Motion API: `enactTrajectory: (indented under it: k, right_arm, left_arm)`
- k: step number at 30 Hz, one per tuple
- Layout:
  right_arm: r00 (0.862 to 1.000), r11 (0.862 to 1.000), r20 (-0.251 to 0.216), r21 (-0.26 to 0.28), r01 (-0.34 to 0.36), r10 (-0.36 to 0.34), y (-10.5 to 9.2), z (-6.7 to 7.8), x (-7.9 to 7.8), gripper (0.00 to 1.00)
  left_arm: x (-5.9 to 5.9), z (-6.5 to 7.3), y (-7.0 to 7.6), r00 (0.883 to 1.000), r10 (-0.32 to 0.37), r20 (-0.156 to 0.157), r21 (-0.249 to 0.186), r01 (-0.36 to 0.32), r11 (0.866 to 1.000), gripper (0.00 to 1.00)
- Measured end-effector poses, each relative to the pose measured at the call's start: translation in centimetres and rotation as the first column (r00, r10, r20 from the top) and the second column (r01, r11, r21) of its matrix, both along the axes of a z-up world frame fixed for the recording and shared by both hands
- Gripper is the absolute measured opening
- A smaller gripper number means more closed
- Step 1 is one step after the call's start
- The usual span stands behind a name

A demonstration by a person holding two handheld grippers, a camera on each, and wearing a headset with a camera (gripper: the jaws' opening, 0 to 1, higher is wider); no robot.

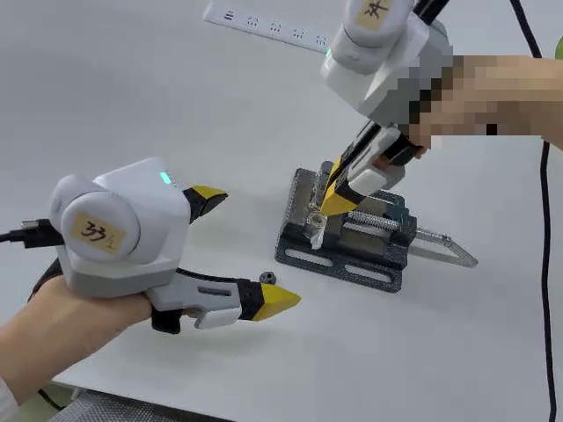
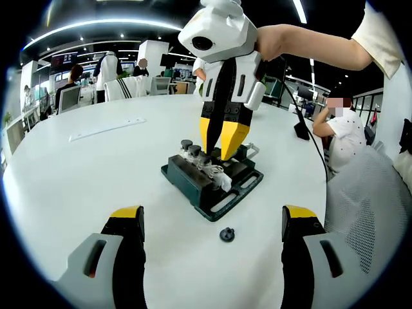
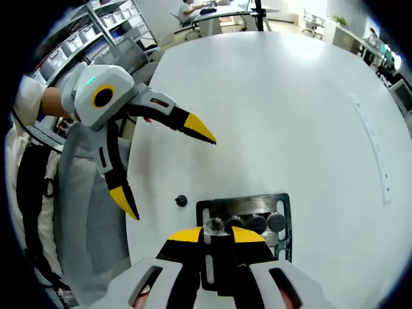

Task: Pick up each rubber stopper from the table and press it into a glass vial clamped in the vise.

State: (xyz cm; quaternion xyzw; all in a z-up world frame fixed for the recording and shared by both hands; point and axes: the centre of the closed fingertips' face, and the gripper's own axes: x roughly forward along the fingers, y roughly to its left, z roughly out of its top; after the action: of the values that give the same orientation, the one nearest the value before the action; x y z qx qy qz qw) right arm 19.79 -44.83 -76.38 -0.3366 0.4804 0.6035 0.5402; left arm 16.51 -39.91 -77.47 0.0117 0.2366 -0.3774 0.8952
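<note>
The left gripper (image 1: 246, 249) was held low and roughly level over the white table (image 1: 176, 105) by a hand (image 1: 66, 321) wrapped beneath its body. It was kept well apart from the dark green metal vise (image 1: 303, 255) and aimed toward it. Its yellow-tipped jaws were spread wide, and nothing was held between them.

The right gripper (image 1: 335, 203) was angled steeply downward from above the vise, carried on an outstretched forearm (image 2: 309, 45). Its tips were set just over the vise's clamping slot. Those jaws were drawn close together with only a narrow gap. Whether a stopper was pinched there could not be told, as the gap was dark and small.

A small black rubber stopper (image 1: 268, 278) lay loose on the table just beside the vise, on the side facing the left gripper. In the left gripper view it was seen between that gripper's two open jaws.

A row of glass vials (image 3: 244, 223) was clamped upright in the vise. The two farthest from the loose stopper were capped dark, and the right gripper's tips were poised over the nearer ones.
</note>
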Motion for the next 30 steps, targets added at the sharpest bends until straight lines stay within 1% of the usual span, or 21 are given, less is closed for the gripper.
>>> enactTrajectory:
  k: [1, 2, 3, 4, 5, 6, 8, 11, 12, 13, 14, 15, 17, 18, 19, 20, 22, 23, 25, 26, 30]
  right_arm:
    - [1.000, 0.999, -0.014, 0.040, -0.010, 0.010, 0.1, 0.2, -0.4, 0.13]
    - [1.000, 0.998, -0.017, 0.063, 0.016, -0.015, 0.3, 0.2, -0.3, 0.12]
    - [0.998, 0.995, -0.015, 0.082, 0.059, -0.058, 0.4, 0.2, 0.2, 0.12]
    - [0.999, 0.994, -0.001, 0.107, 0.034, -0.035, 0.5, 0.1, 0.6, 0.13]
    - [0.999, 0.991, 0.012, 0.131, 0.037, -0.039, 0.6, 0.2, 0.8, 0.14]
    - [0.998, 0.988, 0.012, 0.138, 0.066, -0.068, 0.2, 0.4, 0.0, 0.15]
    - [0.995, 0.978, 0.021, 0.191, 0.087, -0.093, 0.3, 0.5, 0.2, 0.18]
    - [0.994, 0.971, 0.046, 0.219, 0.091, -0.104, -0.1, 0.6, -0.1, 0.23]
    - [0.993, 0.967, 0.053, 0.239, 0.090, -0.106, -0.1, 0.7, -0.3, 0.26]
    - [0.990, 0.959, 0.059, 0.264, 0.106, -0.126, -0.1, 0.8, -0.3, 0.29]
    - [0.990, 0.956, 0.059, 0.274, 0.108, -0.129, -0.2, 0.9, -0.4, 0.31]
    - [0.987, 0.948, 0.061, 0.295, 0.122, -0.146, -0.1, 1.0, -0.4, 0.33]
    - [0.987, 0.941, 0.072, 0.316, 0.117, -0.147, -0.2, 1.2, -0.8, 0.39]
    - [0.985, 0.935, 0.076, 0.333, 0.124, -0.157, -0.3, 1.3, -0.8, 0.45]
    - [0.984, 0.935, 0.074, 0.331, 0.129, -0.162, -0.5, 1.2, -1.0, 0.49]
    - [0.982, 0.929, 0.084, 0.347, 0.129, -0.168, -0.6, 1.3, -1.4, 0.52]
    - [0.979, 0.923, 0.089, 0.357, 0.140, -0.183, -0.9, 1.3, -1.5, 0.57]
    - [0.975, 0.913, 0.091, 0.377, 0.154, -0.202, -1.0, 1.3, -1.5, 0.61]
    - [0.971, 0.904, 0.092, 0.394, 0.167, -0.220, -1.3, 1.4, -1.5, 0.67]
    - [0.967, 0.896, 0.092, 0.407, 0.180, -0.236, -1.5, 1.4, -1.5, 0.68]
    - [0.958, 0.879, 0.089, 0.427, 0.210, -0.272, -2.2, 1.1, -1.9, 0.78]
  left_arm:
    - [0.0, 0.0, 0.0, 1.000, -0.001, 0.000, 0.000, 0.001, 1.000, 0.87]
    - [0.0, 0.0, -0.1, 1.000, -0.002, -0.001, 0.000, 0.002, 1.000, 0.87]
    - [0.0, 0.1, -0.1, 1.000, -0.004, 0.000, 0.002, 0.004, 1.000, 0.87]
    - [0.0, 0.1, -0.2, 1.000, -0.005, 0.000, 0.003, 0.005, 1.000, 0.87]
    - [-0.1, 0.2, -0.2, 1.000, -0.006, -0.001, 0.003, 0.006, 1.000, 0.87]
    - [-0.1, 0.2, -0.3, 1.000, -0.009, -0.001, 0.004, 0.009, 1.000, 0.87]
    - [-0.1, 0.3, -0.3, 1.000, -0.011, -0.001, 0.006, 0.011, 1.000, 0.87]
    - [0.0, 0.2, -0.4, 1.000, -0.016, -0.002, 0.009, 0.016, 1.000, 0.87]
    - [-0.1, 0.1, -0.4, 1.000, -0.017, -0.006, 0.010, 0.017, 1.000, 0.87]
    - [0.0, 0.1, -0.4, 1.000, -0.019, -0.006, 0.010, 0.019, 1.000, 0.87]
    - [-0.1, 0.1, -0.5, 1.000, -0.020, -0.006, 0.011, 0.020, 1.000, 0.87]
    - [-0.1, 0.0, -0.5, 1.000, -0.022, -0.009, 0.012, 0.022, 1.000, 0.87]
    - [-0.1, 0.0, -0.5, 1.000, -0.023, -0.012, 0.010, 0.023, 1.000, 0.87]
    - [-0.1, -0.1, -0.6, 1.000, -0.023, -0.016, 0.008, 0.023, 1.000, 0.87]
    - [-0.1, -0.1, -0.6, 1.000, -0.024, -0.018, 0.008, 0.024, 1.000, 0.87]
    - [-0.1, -0.1, -0.6, 1.000, -0.025, -0.018, 0.010, 0.025, 1.000, 0.87]
    - [-0.1, -0.1, -0.6, 0.999, -0.023, -0.022, 0.004, 0.023, 1.000, 0.87]
    - [-0.1, -0.1, -0.6, 0.999, -0.022, -0.023, 0.004, 0.023, 1.000, 0.87]
    - [-0.1, -0.1, -0.7, 0.999, -0.024, -0.024, 0.006, 0.024, 1.000, 0.87]
    - [-0.1, -0.1, -0.7, 0.999, -0.026, -0.025, 0.006, 0.026, 1.000, 0.87]
    - [-0.1, -0.1, -0.8, 0.999, -0.030, -0.029, 0.007, 0.030, 1.000, 0.86]
